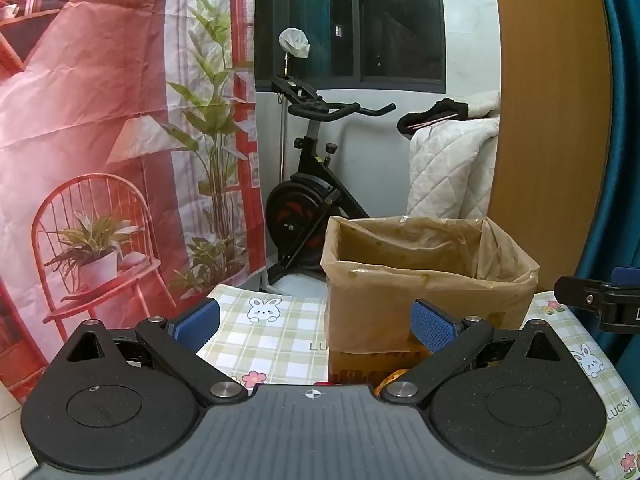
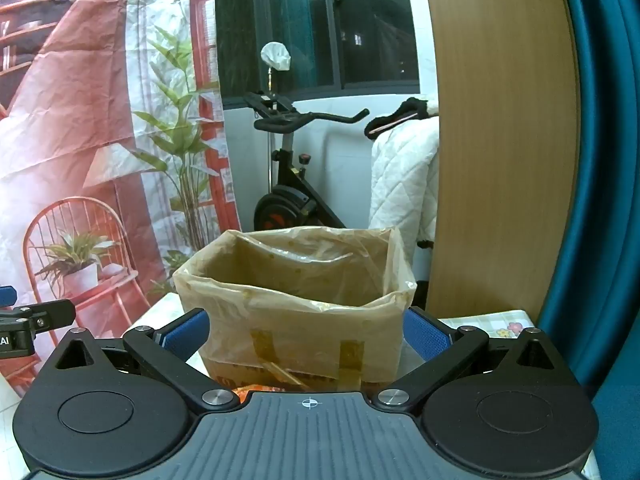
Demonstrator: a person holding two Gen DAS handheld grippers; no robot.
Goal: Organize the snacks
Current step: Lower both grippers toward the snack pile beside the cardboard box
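Left wrist view: left gripper [image 1: 316, 320] low over table, blue pads [image 1: 434, 326] spread wide, nothing btwn them. Cardboard box [image 1: 424, 300] w/ tan plastic liner standing upright on checked bunny-print tablecloth [image 1: 272, 332], at approx 1 o'clock from gripper centre, near side partly behind right-hand pad. Liner folded over box rim, mouth open upward; inside can't be seen from this angle. Orange snack packet [image 1: 394, 378] peeking out at 5 o'clock of box base, just above gripper body, mostly hidden; type unclear. Right gripper [image 1: 600, 300] poking in at 3 o'clock edge, only part of black finger visible there.

Right wrist view: right gripper [image 2: 306, 334] facing same box [image 2: 296, 308] head-on at 12 o'clock, pads [image 2: 424, 338] wide apart, one either side of box front, empty. Can't tell if pads touch box. Yellowish tape strips [image 2: 350, 364] running down box front. Bit of orange packet [image 2: 256, 392] at 6 o'clock under box front, right by gripper body. Left gripper [image 2: 28, 320] at 9 o'clock edge.

Bkgd both views: exercise bike [image 1: 308, 184] at 12 o'clock beyond table, printed red backdrop curtain [image 1: 120, 140] at 10 o'clock, white quilted cover [image 1: 452, 168] and wooden panel [image 1: 552, 120] at 2 o'clock.
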